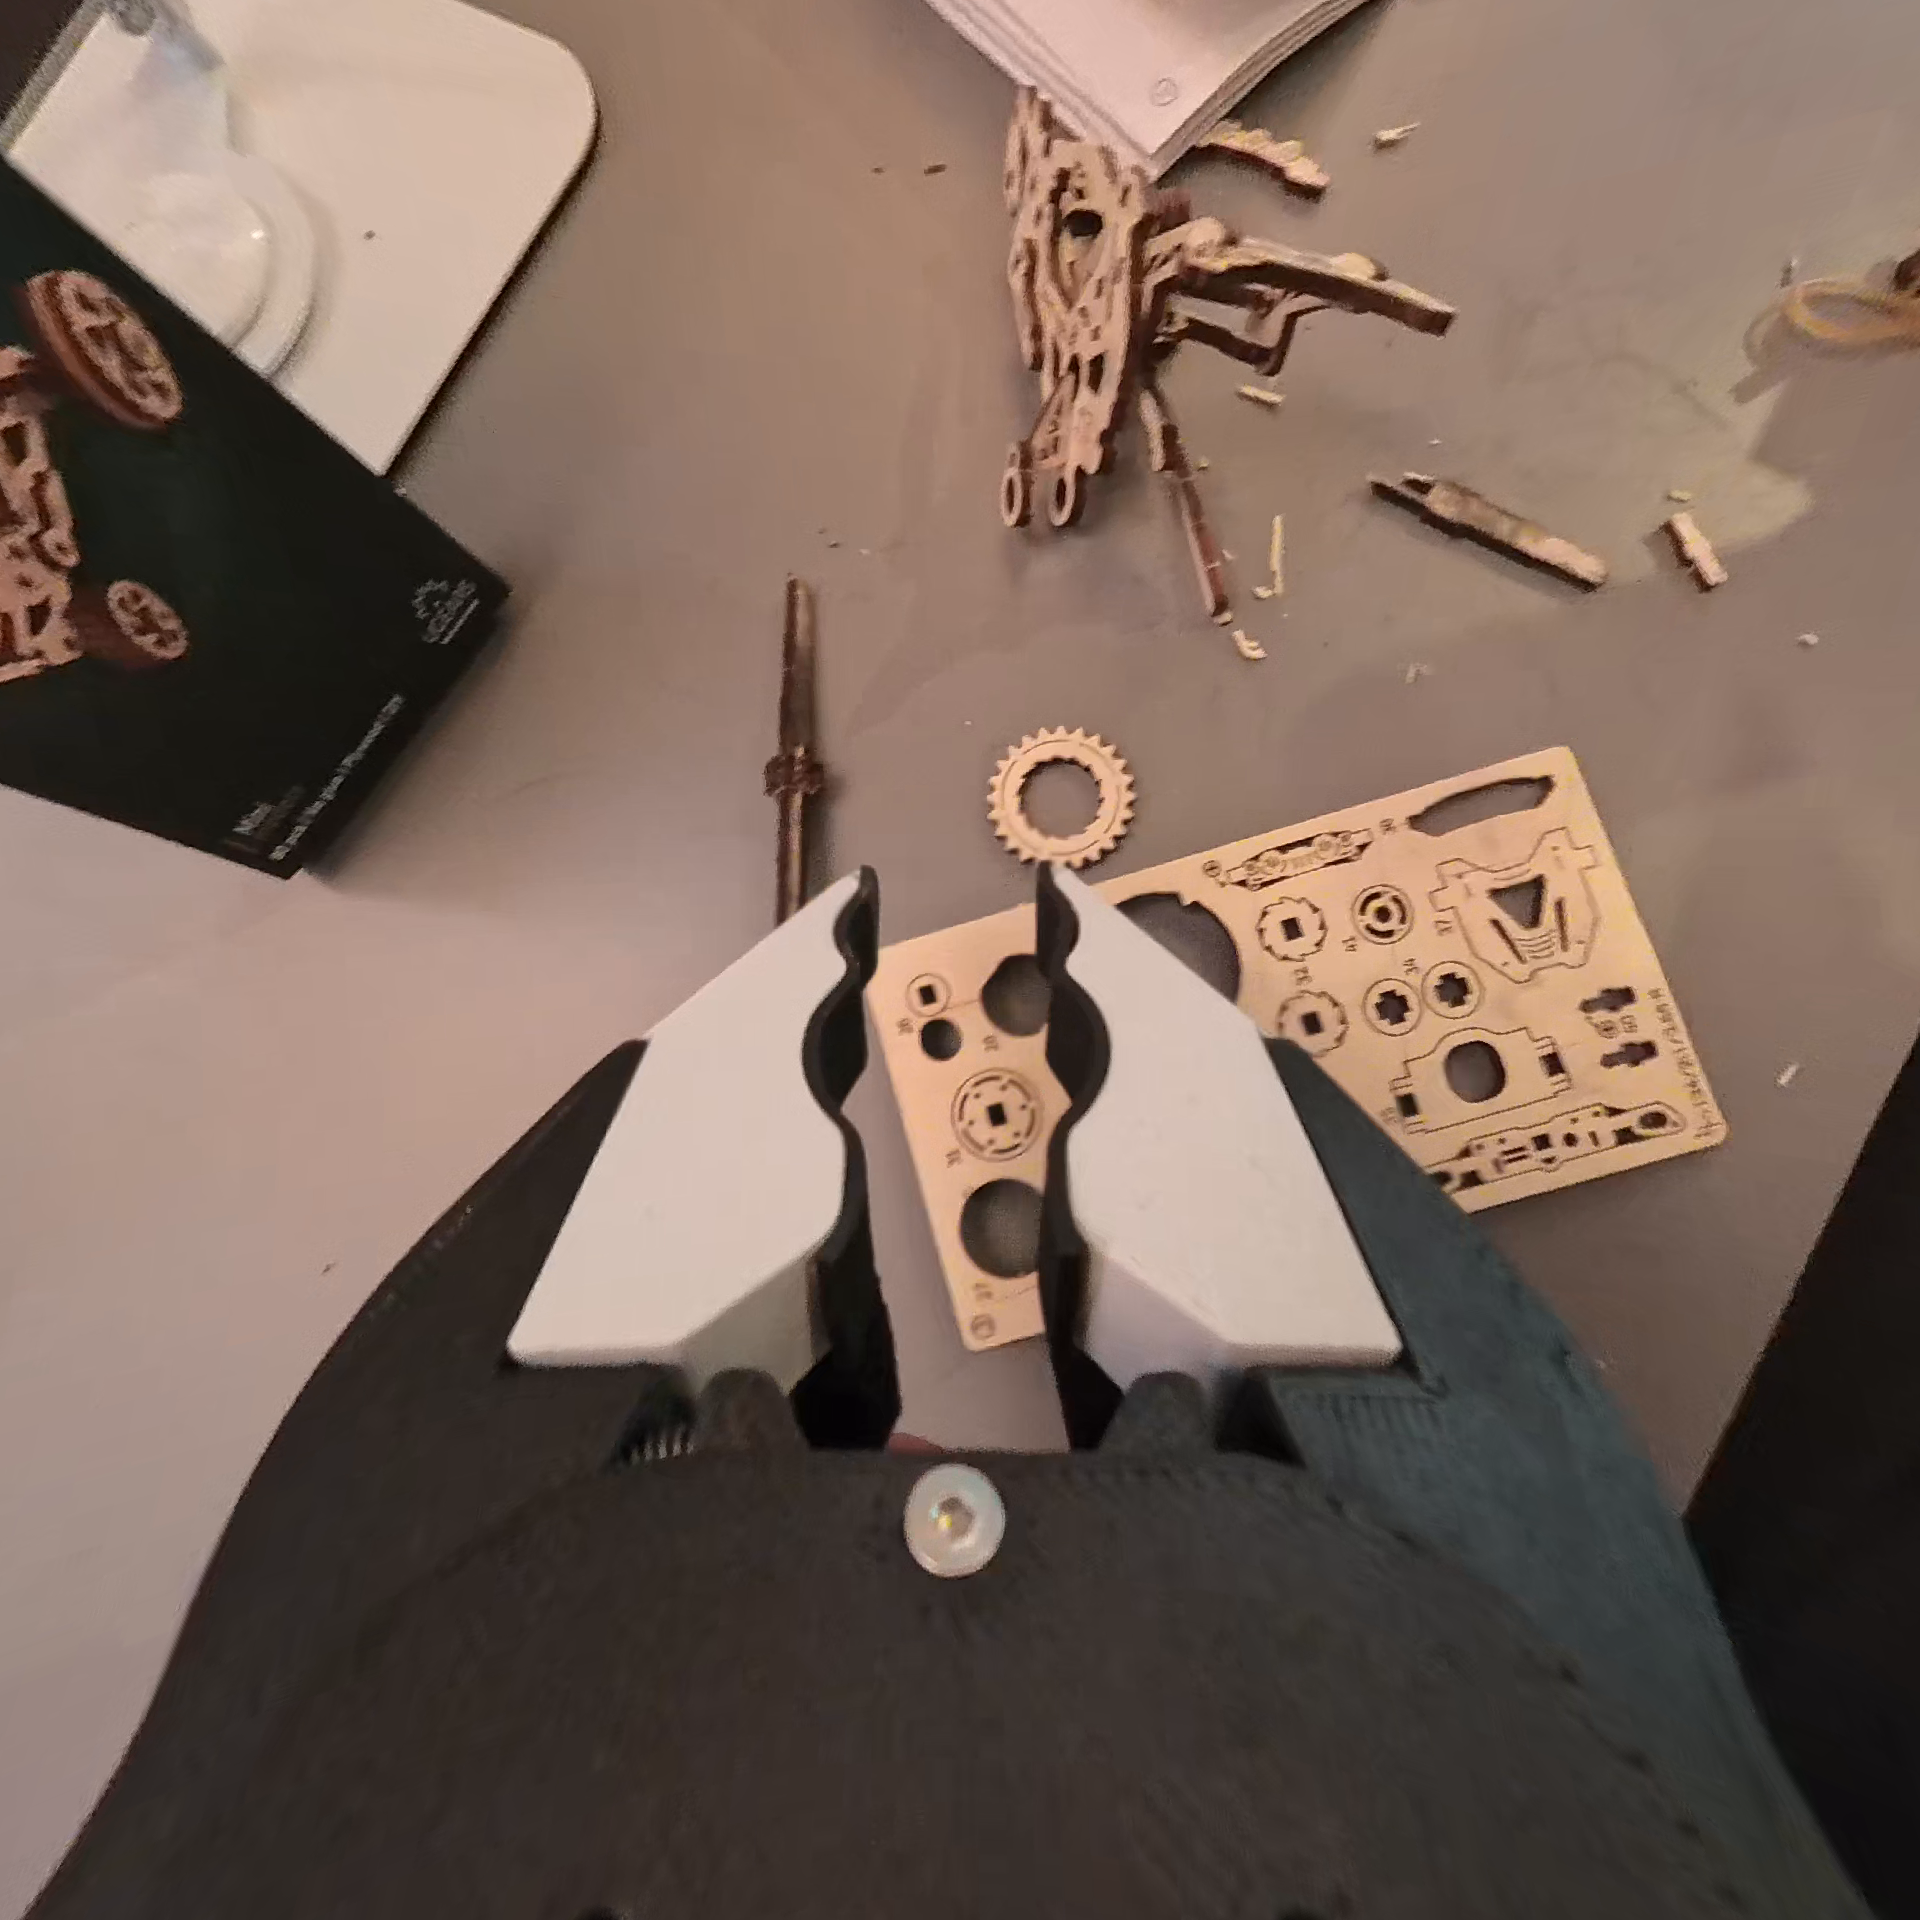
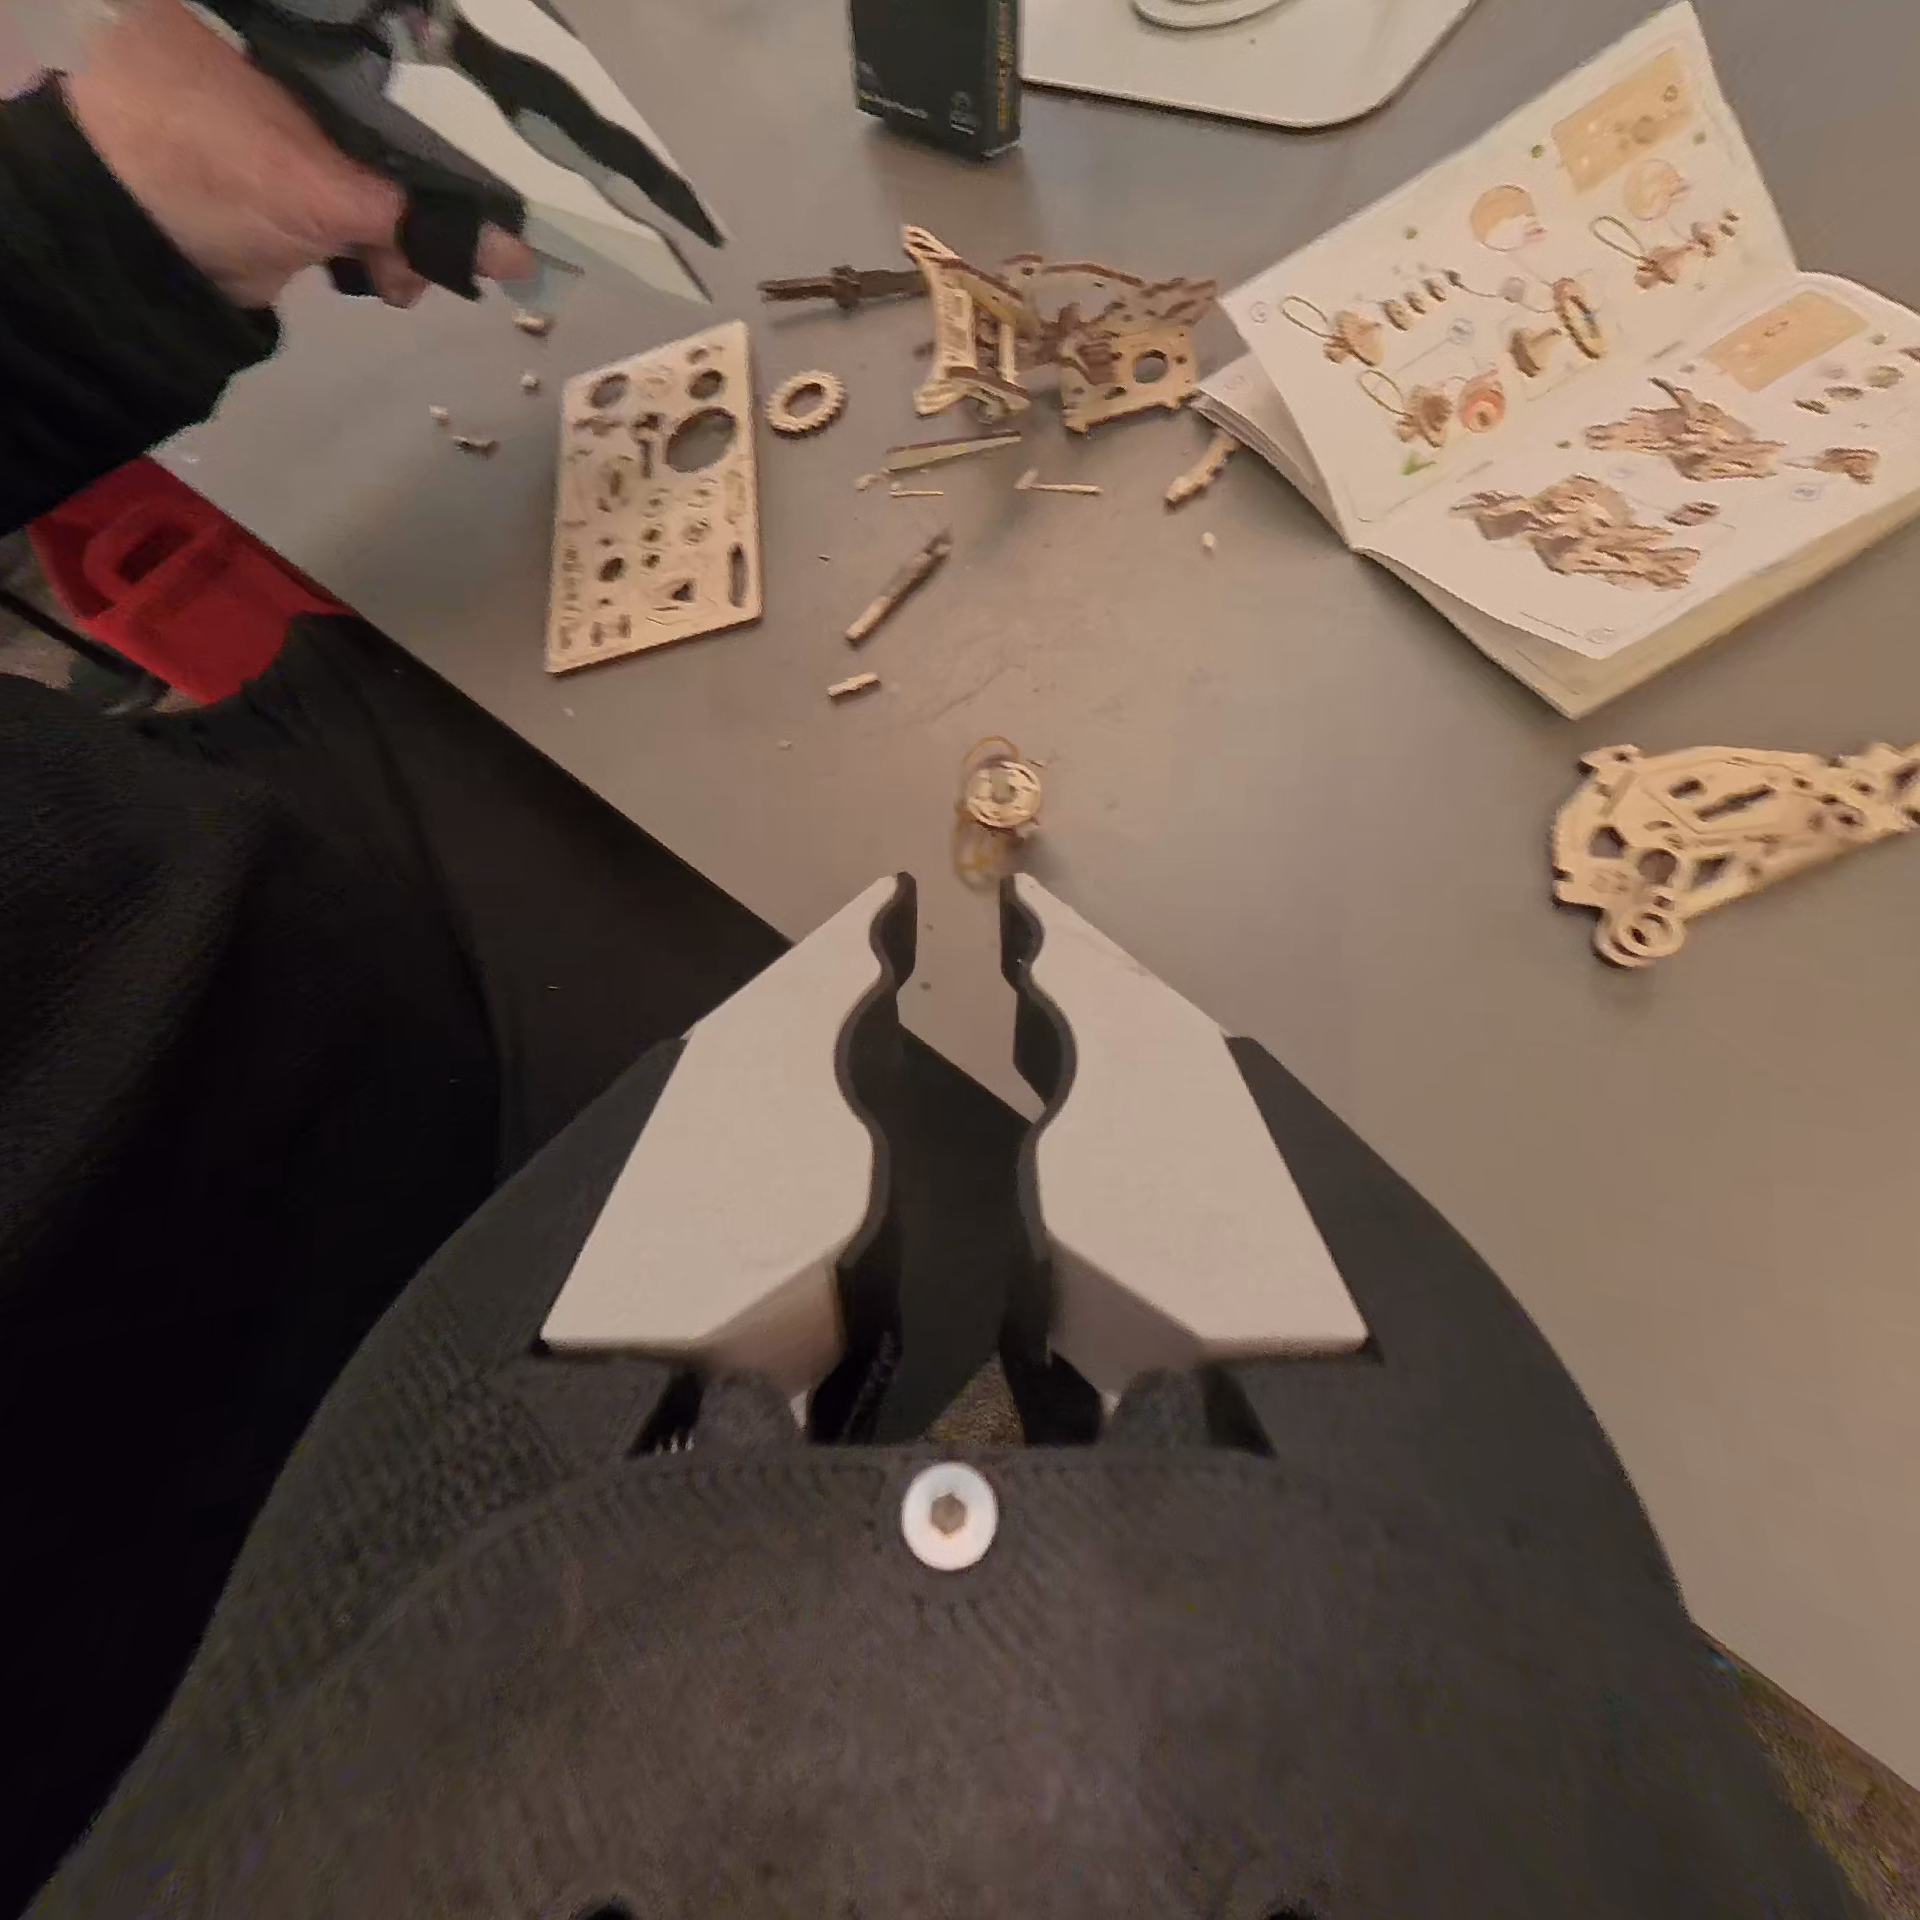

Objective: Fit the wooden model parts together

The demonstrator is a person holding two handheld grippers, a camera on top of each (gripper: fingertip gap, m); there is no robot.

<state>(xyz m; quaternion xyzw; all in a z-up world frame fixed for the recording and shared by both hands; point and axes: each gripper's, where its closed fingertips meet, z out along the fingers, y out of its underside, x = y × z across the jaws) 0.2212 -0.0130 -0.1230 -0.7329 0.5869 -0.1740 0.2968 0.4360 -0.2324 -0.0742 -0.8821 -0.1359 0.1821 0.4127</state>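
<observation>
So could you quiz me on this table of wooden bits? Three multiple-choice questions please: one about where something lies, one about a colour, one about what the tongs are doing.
1. Where does the loose wooden gear lie?
A. inside the open booklet
B. on the table, just beyond the parts sheet
C. on top of the black box

2. What colour is the box at the left of the left wrist view?
A. black
B. red
C. white

3. What are the left tongs and right tongs holding?
A. each grips a gear
B. one grips the sheet
C. nothing, both are open

Answers:
1 B, the gear sits on bare table beside the sheet's far corner.
2 A, its face is black with a picture of the model.
3 C, a clear gap shows between the tips of both, with nothing in it.
</observation>
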